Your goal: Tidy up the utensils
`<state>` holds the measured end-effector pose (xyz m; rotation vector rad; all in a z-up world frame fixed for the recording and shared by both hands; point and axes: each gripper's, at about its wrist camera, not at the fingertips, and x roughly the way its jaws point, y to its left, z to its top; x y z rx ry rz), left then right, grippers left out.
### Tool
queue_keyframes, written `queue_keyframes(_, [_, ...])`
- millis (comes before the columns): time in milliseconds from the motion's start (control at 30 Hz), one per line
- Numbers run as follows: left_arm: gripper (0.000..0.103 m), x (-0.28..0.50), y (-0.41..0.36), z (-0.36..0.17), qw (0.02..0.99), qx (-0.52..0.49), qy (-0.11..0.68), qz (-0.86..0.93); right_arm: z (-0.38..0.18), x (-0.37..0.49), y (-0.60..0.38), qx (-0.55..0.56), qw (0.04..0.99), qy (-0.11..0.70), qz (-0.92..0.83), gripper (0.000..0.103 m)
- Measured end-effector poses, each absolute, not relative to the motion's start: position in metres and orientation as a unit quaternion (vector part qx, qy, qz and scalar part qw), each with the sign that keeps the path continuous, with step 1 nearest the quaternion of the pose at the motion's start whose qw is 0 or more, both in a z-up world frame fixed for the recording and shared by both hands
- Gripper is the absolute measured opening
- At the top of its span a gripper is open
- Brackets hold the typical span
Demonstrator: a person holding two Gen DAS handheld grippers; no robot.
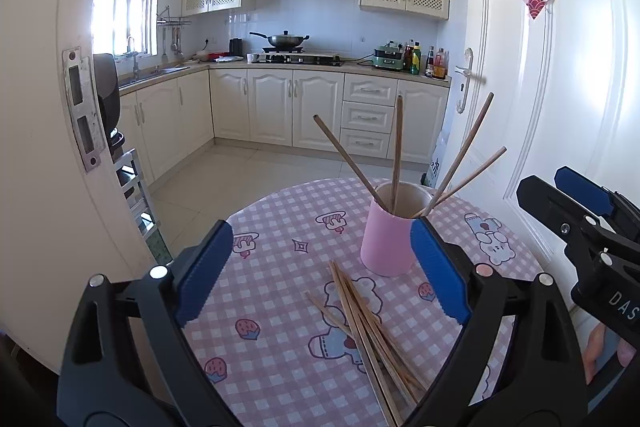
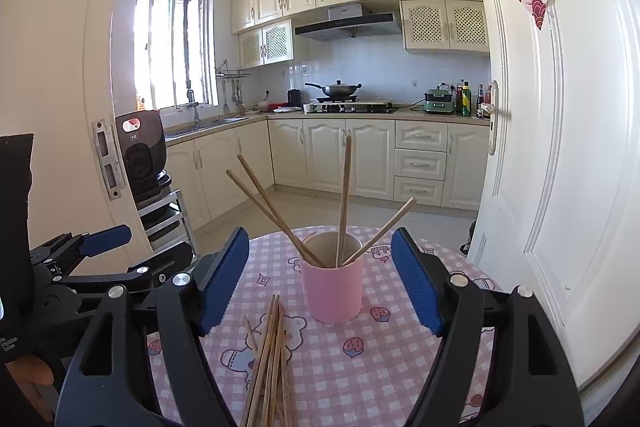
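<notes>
Both hand-held grippers hovering wide apart, holding nothing: left hand-held gripper (image 1: 322,267), right hand-held gripper (image 2: 320,281). Loose chopsticks (image 2: 268,359) lying heaped on counter (image 1: 280,347) just before pink cup (image 2: 334,287), waiting to join four chopsticks standing inside.

My ribbed blue pads (image 1: 208,269) look rubbery and matt; the chopsticks (image 1: 368,327) bare wood; the cup (image 1: 386,245) smooth matt pink; the tablecloth (image 1: 280,307) glossy.

The smooth pink cylindrical holder (image 2: 335,291) has a beige inside. The pink-and-white checked tablecloth (image 2: 384,367) carries cartoon bears and strawberries. The thin wooden chopsticks (image 2: 267,355) are brown.
</notes>
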<state>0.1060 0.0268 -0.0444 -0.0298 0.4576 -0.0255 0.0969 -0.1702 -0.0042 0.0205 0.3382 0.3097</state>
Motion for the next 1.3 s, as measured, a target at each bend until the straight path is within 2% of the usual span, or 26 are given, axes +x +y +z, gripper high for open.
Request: queue_keyframes(1300, [0.089, 0.112, 0.023, -0.072, 0.966, -0.009, 0.259, -0.008, -0.050, 0.104, -0.175, 0.032, 0.958, 0.231, 0.167, 0.071])
